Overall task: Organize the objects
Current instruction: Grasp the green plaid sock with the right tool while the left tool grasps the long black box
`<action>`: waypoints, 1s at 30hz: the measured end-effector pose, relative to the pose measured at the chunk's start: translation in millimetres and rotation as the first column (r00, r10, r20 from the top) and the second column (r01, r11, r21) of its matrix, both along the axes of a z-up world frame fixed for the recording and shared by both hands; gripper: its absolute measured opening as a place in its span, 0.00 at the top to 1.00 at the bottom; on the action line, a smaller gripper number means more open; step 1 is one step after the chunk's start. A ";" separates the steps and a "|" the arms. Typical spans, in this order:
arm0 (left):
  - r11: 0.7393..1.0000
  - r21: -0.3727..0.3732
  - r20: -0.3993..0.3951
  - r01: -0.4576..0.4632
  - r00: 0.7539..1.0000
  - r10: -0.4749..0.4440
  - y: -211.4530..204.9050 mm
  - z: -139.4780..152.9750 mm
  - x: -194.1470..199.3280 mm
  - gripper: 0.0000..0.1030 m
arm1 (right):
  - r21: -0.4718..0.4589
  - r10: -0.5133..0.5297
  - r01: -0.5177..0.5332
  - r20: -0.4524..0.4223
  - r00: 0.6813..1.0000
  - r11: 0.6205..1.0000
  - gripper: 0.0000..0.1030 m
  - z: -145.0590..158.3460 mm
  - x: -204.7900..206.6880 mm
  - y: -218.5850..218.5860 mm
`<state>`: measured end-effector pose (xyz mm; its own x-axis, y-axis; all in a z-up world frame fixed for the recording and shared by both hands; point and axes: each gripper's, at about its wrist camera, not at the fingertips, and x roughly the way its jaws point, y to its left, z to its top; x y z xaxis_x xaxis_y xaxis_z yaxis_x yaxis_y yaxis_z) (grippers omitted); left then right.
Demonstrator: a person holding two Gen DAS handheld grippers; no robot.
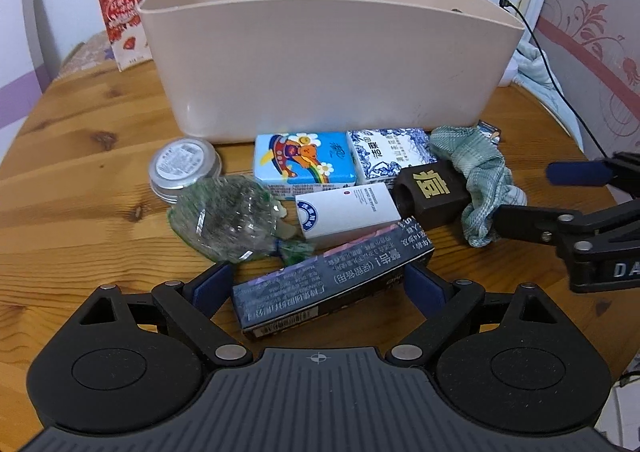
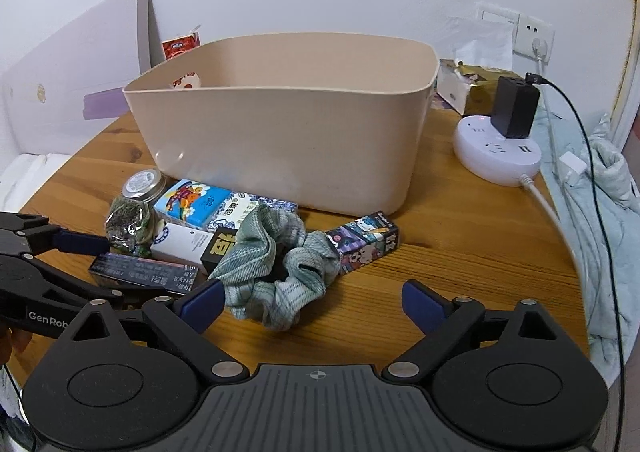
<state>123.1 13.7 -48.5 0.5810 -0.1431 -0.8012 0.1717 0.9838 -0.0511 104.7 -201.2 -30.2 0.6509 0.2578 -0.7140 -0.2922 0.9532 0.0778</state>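
Left wrist view: left gripper (image 1: 318,282), at 6 o'clock, has its jaws spread on either side of a dark flat carton (image 1: 332,284) without clamping it. Wooden table (image 1: 80,172) carries a beige bin (image 1: 320,68) at 12 o'clock; a white wall stands behind.

Right wrist view: right gripper (image 2: 312,302), jaws spread wide and empty, hovers at 6 o'clock near a green scrunchie (image 2: 276,264). A white power hub (image 2: 498,156) sits at 2 o'clock.
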 end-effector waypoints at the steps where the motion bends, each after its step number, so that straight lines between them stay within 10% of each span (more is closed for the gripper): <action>1: 1.000 -0.008 -0.006 -0.002 1.000 0.002 0.4 -1.3 1.1 0.09 | 0.004 0.002 -0.002 -0.007 1.000 1.000 0.10 -2.6 2.2 1.0; 8: 0.999 -0.039 -0.008 0.009 1.000 -0.010 -1.6 -0.1 0.1 0.18 | 0.059 0.005 -0.002 -0.047 0.999 0.998 0.26 -15.2 10.7 1.7; 16: 0.997 -0.033 0.004 0.064 0.998 -0.064 -9.6 2.7 -2.0 0.43 | 0.096 0.043 -0.038 -0.056 0.997 0.995 0.74 -20.8 9.3 2.7; 30: 0.991 -0.067 0.019 0.112 0.994 -0.111 -11.4 4.5 -32.6 0.74 | 0.091 0.031 -0.028 -0.028 0.999 0.995 0.88 -13.6 -18.6 -14.6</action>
